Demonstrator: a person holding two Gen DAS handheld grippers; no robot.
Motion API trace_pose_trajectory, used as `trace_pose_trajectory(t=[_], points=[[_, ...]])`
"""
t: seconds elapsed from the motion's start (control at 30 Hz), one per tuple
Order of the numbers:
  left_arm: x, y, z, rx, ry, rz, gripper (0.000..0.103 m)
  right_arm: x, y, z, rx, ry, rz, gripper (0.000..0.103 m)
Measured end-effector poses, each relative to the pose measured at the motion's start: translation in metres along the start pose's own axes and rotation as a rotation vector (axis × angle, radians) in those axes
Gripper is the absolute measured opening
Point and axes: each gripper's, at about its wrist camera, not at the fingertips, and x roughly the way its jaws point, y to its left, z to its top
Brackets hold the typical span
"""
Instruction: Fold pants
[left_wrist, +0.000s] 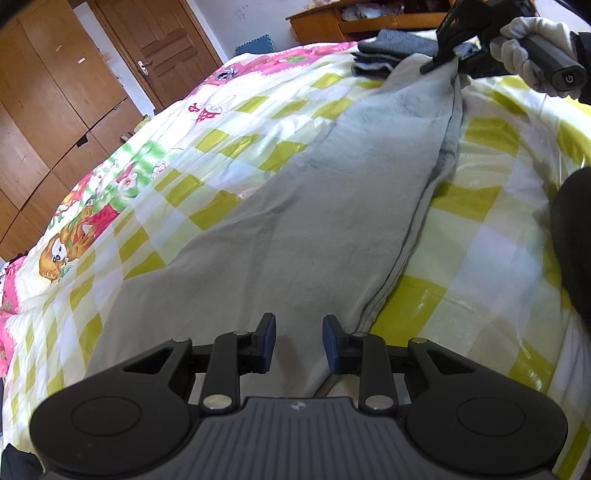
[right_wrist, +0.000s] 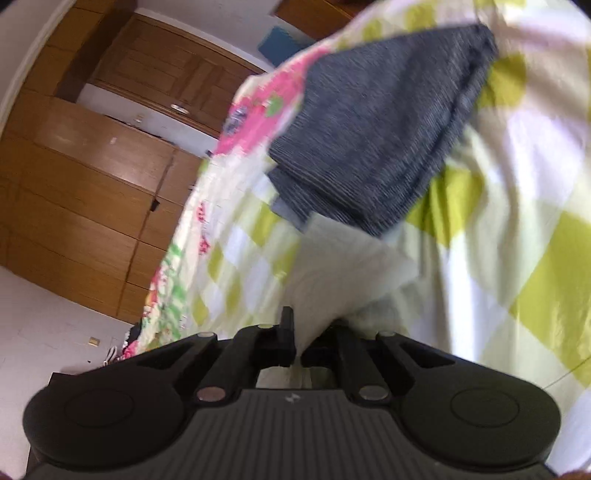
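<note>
My left gripper (left_wrist: 299, 341) hovers with its jaws apart over the near end of the pale grey-green soft cotton pants (left_wrist: 314, 221), which lie lengthwise, laid flat along the yellow-and-white checked bedspread (left_wrist: 480, 229); my right gripper (right_wrist: 298, 341) is clamped on the far end of the fabric, lifting it just beside a folded dark grey knit garment (right_wrist: 376, 140); I judge the lengthwise fold is starting; to do it well I should pinch the near hem with the left, keep both ends level, and carry the far end over without dragging the cloth sideways.
</note>
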Motion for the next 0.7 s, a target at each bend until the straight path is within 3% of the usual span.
trace_pose_trajectory(t=[0.1,0.2,0.33,0.43,0.5,0.57,0.63,0.7], points=[[-0.012,0.0,0.0,-0.023,-0.046,-0.012,0.044,-0.027,0.005,0.005,-0.097,-0.06,-0.108,0.004],[0.001,-0.009,-0.012,-0.028,0.002,-0.024,0.051,-0.005,-0.023,0.0,-0.095,0.039,-0.3,0.004],[-0.005,-0.008,-0.013,-0.059,-0.01,-0.016,0.051,-0.015,-0.029,-0.012,-0.046,0.005,-0.261,0.004],[-0.019,-0.001,-0.006,-0.042,-0.074,0.02,0.051,-0.009,-0.028,-0.011,-0.098,0.027,-0.321,0.004],[-0.015,0.01,-0.002,-0.069,-0.095,0.063,0.052,-0.006,-0.032,-0.009,-0.068,0.031,-0.335,0.004],[0.002,0.022,-0.004,-0.12,-0.059,0.084,0.053,-0.004,-0.035,-0.011,-0.051,0.028,-0.335,0.004],[0.023,0.025,-0.016,-0.129,0.027,0.102,0.053,-0.001,-0.036,-0.013,-0.069,0.042,-0.33,0.006],[0.018,0.02,-0.024,-0.126,0.016,0.122,0.053,0.0,-0.037,-0.015,-0.062,0.05,-0.314,0.008]])
